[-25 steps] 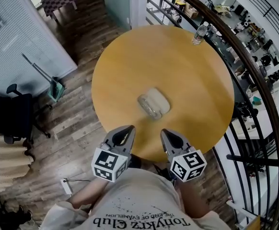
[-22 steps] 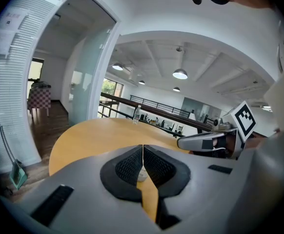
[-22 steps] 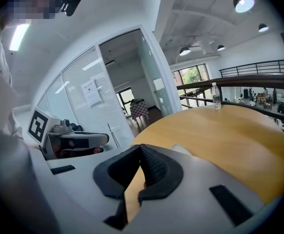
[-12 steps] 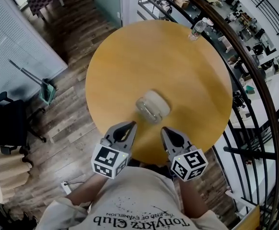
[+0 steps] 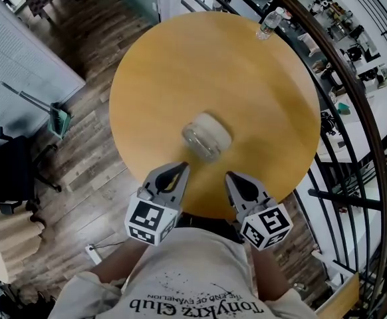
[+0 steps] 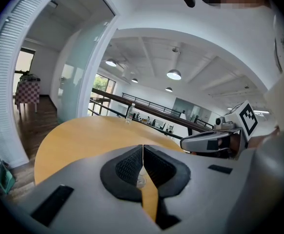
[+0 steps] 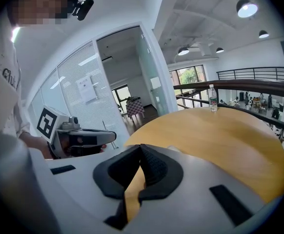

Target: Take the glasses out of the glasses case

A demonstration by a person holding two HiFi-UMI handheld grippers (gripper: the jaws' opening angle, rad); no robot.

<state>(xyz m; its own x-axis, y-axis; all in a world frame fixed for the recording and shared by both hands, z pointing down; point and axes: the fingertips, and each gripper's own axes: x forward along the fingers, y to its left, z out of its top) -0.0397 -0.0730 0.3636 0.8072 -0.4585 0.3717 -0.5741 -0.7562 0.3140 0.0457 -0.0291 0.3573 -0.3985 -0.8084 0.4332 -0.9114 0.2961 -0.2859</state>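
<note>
The left tool [image 5: 175,173] has its jaws pressed together with nothing between them; the left gripper view shows the black ribbed pads [image 6: 132,164] meeting along one line. The right tool [image 5: 236,182] is the same, its pads [image 7: 152,165] touching and empty. Both hover side by side over the 6 o'clock edge of the round yellow bench [image 5: 167,72], tips pointing toward 12 o'clock, and each carries a cube with black square markers at its rear.

The glasses case [image 5: 207,135], pale and rounded with a clear part at its near end, lies closed near the middle of the bench, at 12 o'clock from the tools and apart from both.

A water bottle [image 5: 266,24] stands upright at the bench's 1 o'clock edge, beside a dark curved railing [image 5: 353,92].

The person's shirt [image 5: 193,278] reads "TonyKrz Club" with "THE END OF EVANGELION" beside it, upside down in the head view.
</note>
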